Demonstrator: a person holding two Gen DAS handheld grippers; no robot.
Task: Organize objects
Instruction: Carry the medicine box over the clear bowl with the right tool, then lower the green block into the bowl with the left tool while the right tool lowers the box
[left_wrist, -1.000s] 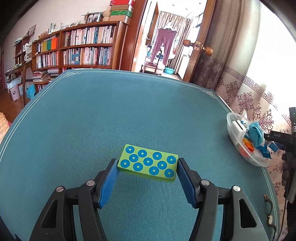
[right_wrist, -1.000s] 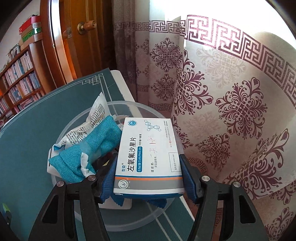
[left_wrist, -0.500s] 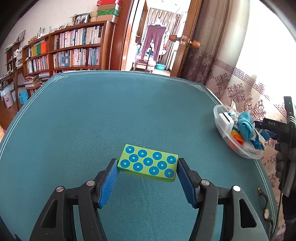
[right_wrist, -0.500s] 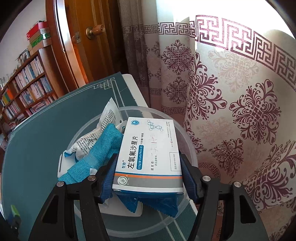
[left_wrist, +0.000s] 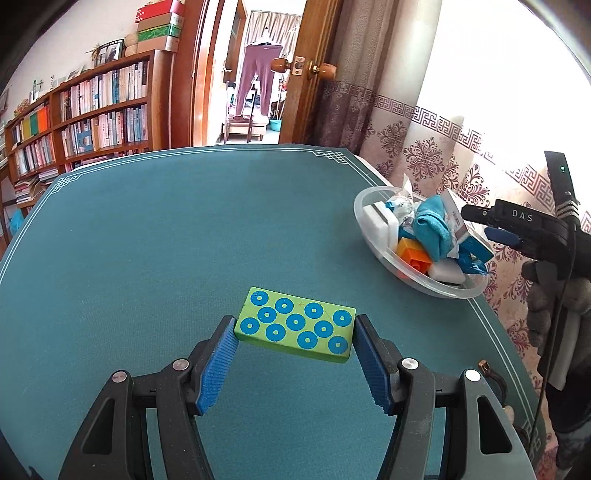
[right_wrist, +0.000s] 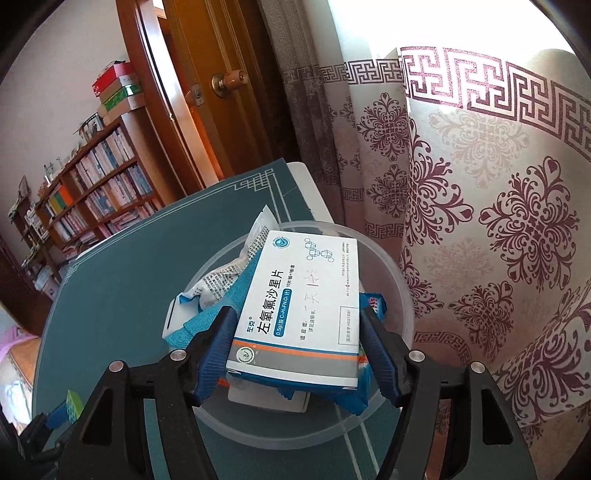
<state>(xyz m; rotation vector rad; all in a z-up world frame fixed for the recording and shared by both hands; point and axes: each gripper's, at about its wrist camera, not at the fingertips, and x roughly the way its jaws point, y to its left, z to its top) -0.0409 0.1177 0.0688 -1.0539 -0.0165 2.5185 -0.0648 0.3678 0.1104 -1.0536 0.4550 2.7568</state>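
From my left wrist view, my left claw (left_wrist: 295, 343) clamps the green block (left_wrist: 295, 329) with blue ringed dots across its short ends, both ribbed blue pads pressed to it, lifted above the teal table mat (left_wrist: 177, 236). Compared with a second ago the clear plastic bowl (left_wrist: 402, 275) sits much nearer the middle of this view and looks larger, while the bookshelf (left_wrist: 85, 122) has slid toward the left edge; the grip on the block is unchanged. Only this view shows my other claw from outside: black, lettered "DAS", held by a gloved hand (left_wrist: 554, 295) at the bowl's far right side. It also shows an orange brick (left_wrist: 415, 254), a white block (left_wrist: 380, 221) and a teal cloth (left_wrist: 430, 227) heaped in the bowl.

From my right wrist view, my right claw (right_wrist: 299, 347) straddles the white medicine box (right_wrist: 303, 306), which lies on the heap in the bowl (right_wrist: 400, 295). Its jaws have just been opening: a gap now shows beside the left pad, and the box tilts differently than before, so the box is between the pads but released. The box carries large Chinese characters, "0.5g" on a blue band, and red handwriting. This view alone shows a crinkled printed wrapper (right_wrist: 236, 269) behind the box and the patterned curtain (right_wrist: 480, 221) close on the right.
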